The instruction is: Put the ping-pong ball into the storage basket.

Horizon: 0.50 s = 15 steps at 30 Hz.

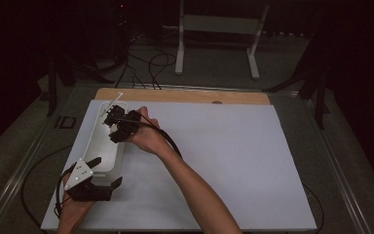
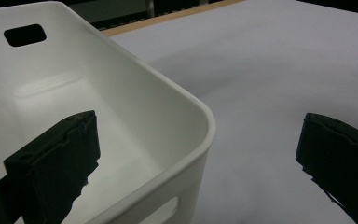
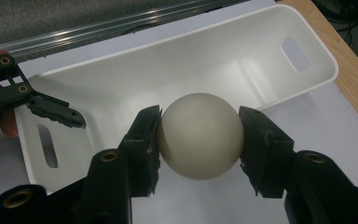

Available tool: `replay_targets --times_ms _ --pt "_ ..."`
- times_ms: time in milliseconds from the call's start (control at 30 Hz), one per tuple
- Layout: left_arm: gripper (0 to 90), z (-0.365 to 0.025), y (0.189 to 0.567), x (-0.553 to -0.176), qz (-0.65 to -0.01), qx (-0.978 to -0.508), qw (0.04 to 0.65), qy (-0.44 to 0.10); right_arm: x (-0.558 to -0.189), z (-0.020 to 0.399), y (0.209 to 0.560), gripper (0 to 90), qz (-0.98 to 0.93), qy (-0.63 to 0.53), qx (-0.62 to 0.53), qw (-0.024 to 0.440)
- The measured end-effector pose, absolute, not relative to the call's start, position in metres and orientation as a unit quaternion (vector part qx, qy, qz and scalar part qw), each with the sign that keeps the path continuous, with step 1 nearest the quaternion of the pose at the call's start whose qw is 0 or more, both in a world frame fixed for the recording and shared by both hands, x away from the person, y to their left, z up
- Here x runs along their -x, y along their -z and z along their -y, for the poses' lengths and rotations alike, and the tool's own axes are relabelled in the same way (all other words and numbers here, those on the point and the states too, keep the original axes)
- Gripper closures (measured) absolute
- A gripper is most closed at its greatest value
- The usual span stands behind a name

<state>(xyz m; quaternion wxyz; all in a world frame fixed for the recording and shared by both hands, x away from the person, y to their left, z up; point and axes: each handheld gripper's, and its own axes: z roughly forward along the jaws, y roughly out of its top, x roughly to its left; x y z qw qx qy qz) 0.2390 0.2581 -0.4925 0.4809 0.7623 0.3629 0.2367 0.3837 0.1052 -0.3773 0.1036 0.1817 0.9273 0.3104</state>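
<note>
- Two handheld grippers over a white sheet (image 1: 214,161) that covers most of the table, with a strip of wooden board (image 1: 185,95) peeking out along the far edge.
- On the left part of the sheet sits a white plastic bin (image 1: 108,157), long and narrow, rounded corners, with a handle cutout in each short end. Looks empty inside from what I can see.
- Right gripper (image 3: 199,135) is clamped on a cream-coloured ball (image 3: 199,135), one black jaw pressed on each side of it. In the right gripper view the ball hangs over the bin's long rim on the sheet side, about halfway along it. Can't say how high above it.
- In the high view the right hand (image 1: 147,136) reaches across toward the far half of the bin; the ball itself is too hidden by the gripper to make out there.
- Left gripper (image 1: 103,170) is down at the near end of the bin, jaws spread wide and holding nothing.
- Left gripper view: one jaw sits inside the bin (image 2: 121,116), the other out over the bare sheet (image 2: 279,70), so the near corner lies between them. Neither jaw seems to touch the wall.
- Left gripper's grey three-cornered plate (image 1: 79,174) shows on top in the high view.
</note>
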Motion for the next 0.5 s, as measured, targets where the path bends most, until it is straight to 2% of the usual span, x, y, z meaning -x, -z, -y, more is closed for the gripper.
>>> replay_targets --times_ms 500 --pt "0.1 -0.2581 0.4925 -0.2389 -0.363 -0.763 0.481 -0.237 -0.3842 -0.1124 0.3812 50.1 -0.927 -0.312 -0.184 0.093"
